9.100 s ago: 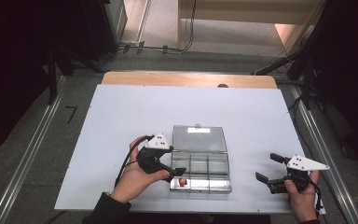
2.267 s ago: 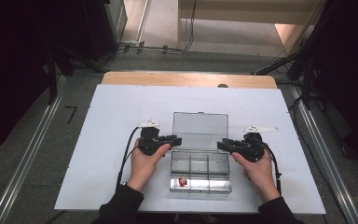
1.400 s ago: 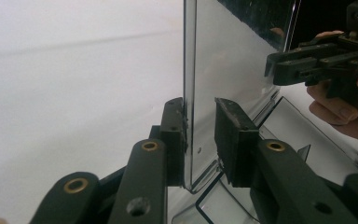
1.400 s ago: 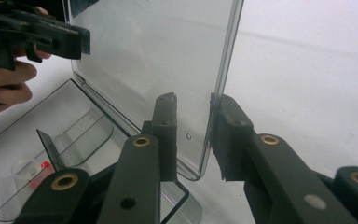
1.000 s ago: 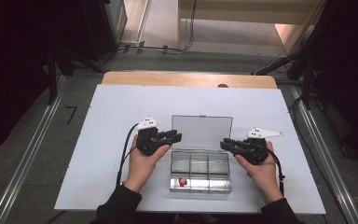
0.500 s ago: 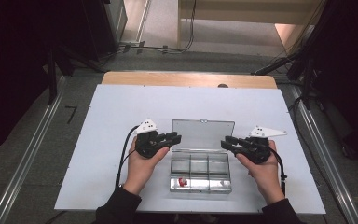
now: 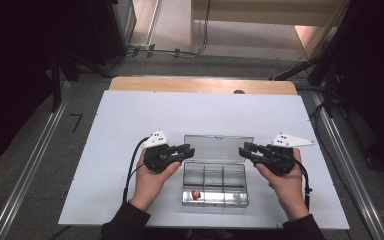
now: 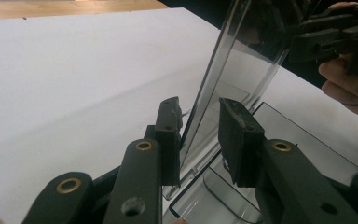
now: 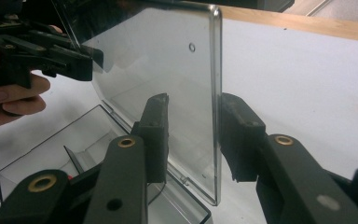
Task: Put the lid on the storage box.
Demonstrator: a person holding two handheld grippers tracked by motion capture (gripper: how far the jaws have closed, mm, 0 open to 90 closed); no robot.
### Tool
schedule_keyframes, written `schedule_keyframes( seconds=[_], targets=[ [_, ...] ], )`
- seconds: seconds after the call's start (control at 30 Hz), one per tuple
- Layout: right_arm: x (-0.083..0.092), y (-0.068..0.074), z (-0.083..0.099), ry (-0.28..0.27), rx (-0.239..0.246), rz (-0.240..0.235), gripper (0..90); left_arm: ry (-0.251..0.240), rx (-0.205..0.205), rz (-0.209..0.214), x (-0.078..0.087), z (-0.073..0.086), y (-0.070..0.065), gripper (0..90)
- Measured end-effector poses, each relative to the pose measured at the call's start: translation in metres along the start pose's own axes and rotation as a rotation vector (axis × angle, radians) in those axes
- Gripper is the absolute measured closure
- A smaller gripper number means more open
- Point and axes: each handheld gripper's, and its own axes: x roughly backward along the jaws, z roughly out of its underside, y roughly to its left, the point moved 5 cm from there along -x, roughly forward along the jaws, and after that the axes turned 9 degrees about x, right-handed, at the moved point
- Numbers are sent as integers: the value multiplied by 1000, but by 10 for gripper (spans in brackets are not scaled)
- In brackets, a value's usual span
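Observation:
A clear plastic compartment box (image 7: 215, 186) sits on the white table near the front edge, with a small red item (image 7: 196, 194) in its front left cell. Its transparent lid (image 7: 218, 147) stands hinged up, close to upright. My left gripper (image 7: 189, 150) is at the lid's left edge. In the left gripper view it (image 8: 198, 112) is open, with the lid (image 8: 233, 60) passing between its jaws. My right gripper (image 7: 243, 150) is at the lid's right edge. In the right gripper view it (image 9: 193, 107) is also open, straddling the lid (image 9: 168, 60).
The white tabletop (image 7: 130, 120) stretches wide behind and to both sides of the box. A wooden strip (image 7: 202, 85) runs along its far edge. Metal floor rails (image 7: 35, 155) flank the table, and cables lie on the floor beyond.
Both grippers have come to the lid's two side edges. Over the last second the lid has swung up from leaning back to near upright, with the grippers following it.

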Motion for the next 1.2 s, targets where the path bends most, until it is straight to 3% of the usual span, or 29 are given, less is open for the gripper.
schedule_keyframes(
  seconds=[0.5,0.77,1.2],
  targets=[
    [4,6,-1,-3,25,-18,642,22,-9,25,2,2,-2,660],
    [6,9,1,2,29,-17,641,32,-18,13,7,5,-1,619],
    [9,13,4,5,31,-22,632,44,2,-3,18,12,4,736]
  ],
)
